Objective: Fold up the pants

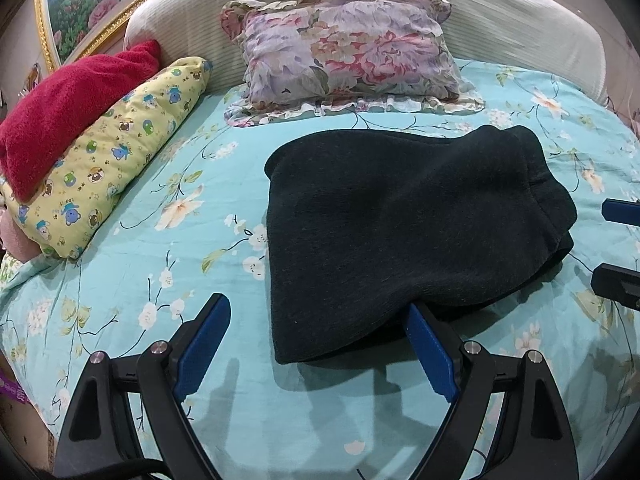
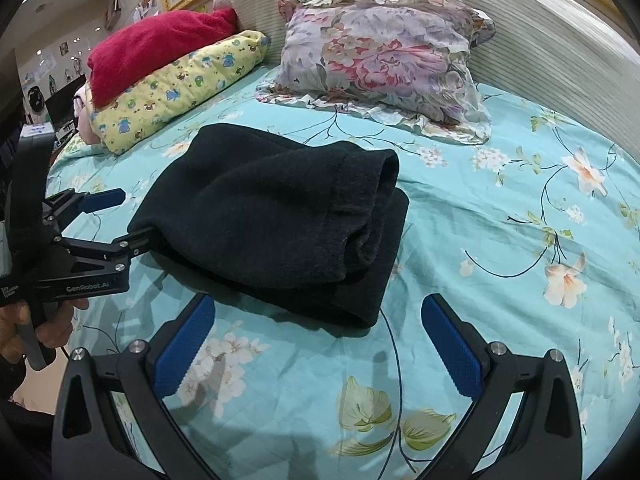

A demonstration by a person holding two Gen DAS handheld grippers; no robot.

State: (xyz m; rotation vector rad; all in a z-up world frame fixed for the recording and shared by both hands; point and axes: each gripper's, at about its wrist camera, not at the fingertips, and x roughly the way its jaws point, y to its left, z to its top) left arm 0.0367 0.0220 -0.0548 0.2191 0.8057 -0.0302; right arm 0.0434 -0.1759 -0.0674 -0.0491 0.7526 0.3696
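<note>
Pants (image 1: 404, 232): I see them dark and folded into a thick, layered bundle, lying flat on the bed in the middle of the sheet, in front of the floral pillow.
Pants, right wrist view (image 2: 280, 216): the stacked fold edges face my right side; the layers sit one over another, slightly offset.
Left gripper (image 1: 320, 332): I hold its jaws spread wide. Its right finger (image 1: 430, 354) has its tip tucked under the near edge of the pants; its left finger lies out on the bare sheet, clear of the cloth. Nothing is clamped.
Left gripper, right wrist view (image 2: 132, 218): one finger disappears under the bundle's left corner, the other stands apart beside it.
Right gripper (image 2: 316, 344): I hold its jaws wide apart, empty, just short of the near corner of the pants, over the sheet.
Hand (image 2: 36, 328): grips the left gripper's handle at the frame's lower left.
Bed (image 1: 208, 208): turquoise sheet with white blossom print, pale ribbed headboard behind.
Floral pillow (image 1: 352, 52): against the headboard, beyond the pants.
Yellow quilt (image 1: 116, 152): rolled, bear print, at the bed's left edge.
Red blanket (image 1: 68, 104): piled on top of the yellow quilt.
</note>
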